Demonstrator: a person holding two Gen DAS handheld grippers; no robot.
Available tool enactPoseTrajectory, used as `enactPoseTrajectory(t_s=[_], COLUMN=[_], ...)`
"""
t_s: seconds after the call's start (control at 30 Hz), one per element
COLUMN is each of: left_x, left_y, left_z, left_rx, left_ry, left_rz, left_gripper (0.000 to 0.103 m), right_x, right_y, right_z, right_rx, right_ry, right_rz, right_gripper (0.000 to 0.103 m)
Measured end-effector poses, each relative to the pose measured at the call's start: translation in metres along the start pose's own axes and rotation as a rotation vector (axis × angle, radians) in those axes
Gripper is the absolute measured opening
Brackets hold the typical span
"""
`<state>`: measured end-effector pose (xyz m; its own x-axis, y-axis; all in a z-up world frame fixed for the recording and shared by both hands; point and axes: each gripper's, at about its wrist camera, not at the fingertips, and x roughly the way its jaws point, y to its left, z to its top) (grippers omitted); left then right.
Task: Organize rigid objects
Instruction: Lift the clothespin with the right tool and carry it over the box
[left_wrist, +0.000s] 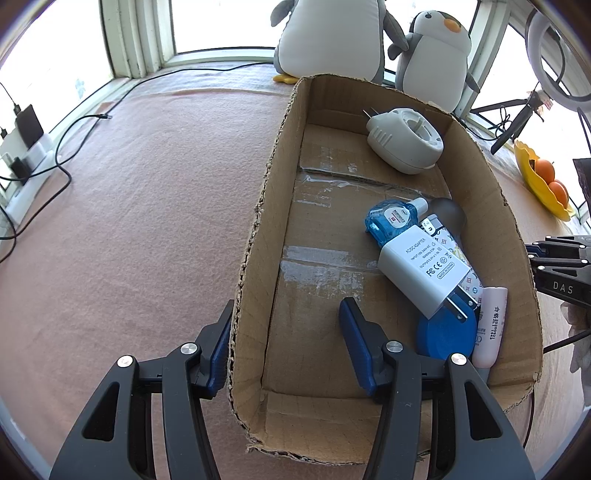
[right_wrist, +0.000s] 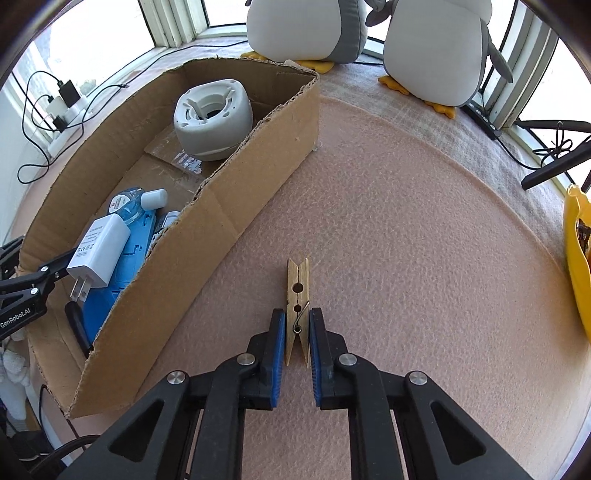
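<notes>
My right gripper (right_wrist: 297, 332) has its blue pads either side of a wooden clothespin (right_wrist: 297, 295), which lies flat on the pink felt mat (right_wrist: 424, 240) with its open handle end toward me and its clamping end pointing away. The pads sit right against the peg's sides near the spring; whether they are already pressing it or only just beside it I cannot tell from this view. My left gripper (left_wrist: 288, 343) is spread wide and grasps nothing: it straddles the near left wall of the cardboard box (left_wrist: 258, 229), one finger outside over the mat and the other inside above the box floor.

The box stands just to the left of the clothespin, close but not touching it. Inside lie a white charger (left_wrist: 424, 271) propped across a blue bottle (left_wrist: 391, 218), a patterned tube, a blue round lid (left_wrist: 447, 332), a white stick (left_wrist: 491, 325), and at the far end a white plug-in device (left_wrist: 404, 140). Two plush penguins (left_wrist: 432, 51) stand beyond the box, and a yellow dish (left_wrist: 535, 181) of oranges sits off to the right.

I judge this to be the pick-up step for the last loose item on the mat. Next I need a firm squeeze across the peg's narrow sides, a lift clear of the felt, then a carry left over the box wall, releasing onto the bare floor in the middle of the box.
</notes>
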<state>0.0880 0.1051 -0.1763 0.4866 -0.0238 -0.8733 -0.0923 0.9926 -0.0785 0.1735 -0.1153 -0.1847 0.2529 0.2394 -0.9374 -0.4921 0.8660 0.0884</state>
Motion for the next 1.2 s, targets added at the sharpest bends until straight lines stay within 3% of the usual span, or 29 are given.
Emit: enactPoseTrajectory(t_s=[0.3, 0.5, 0.9, 1.2], left_x=[0.0, 0.0, -0.001, -0.001], left_y=[0.0, 0.0, 0.0, -0.001], left_z=[0.0, 0.0, 0.0, 0.0], left_rx=[0.001, 0.001, 0.002, 0.001], left_ry=[0.0, -0.001, -0.001, -0.001], left_rz=[0.0, 0.0, 0.0, 0.0], left_gripper=[0.054, 0.054, 0.054, 0.054], right_x=[-0.021, -0.037, -0.089, -0.087], right_y=[-0.009, -0.004, 0.035, 0.079], right_z=[-0.031, -0.034, -0.007, 0.01], right_rx=[0.169, 0.209, 0.137, 0.056], right_ry=[-0.063, -0.115, -0.228, -0.227], right_rz=[0.04, 0.046, 0.061, 0.089], right_gripper=[0.011, 0.011, 0.011, 0.011])
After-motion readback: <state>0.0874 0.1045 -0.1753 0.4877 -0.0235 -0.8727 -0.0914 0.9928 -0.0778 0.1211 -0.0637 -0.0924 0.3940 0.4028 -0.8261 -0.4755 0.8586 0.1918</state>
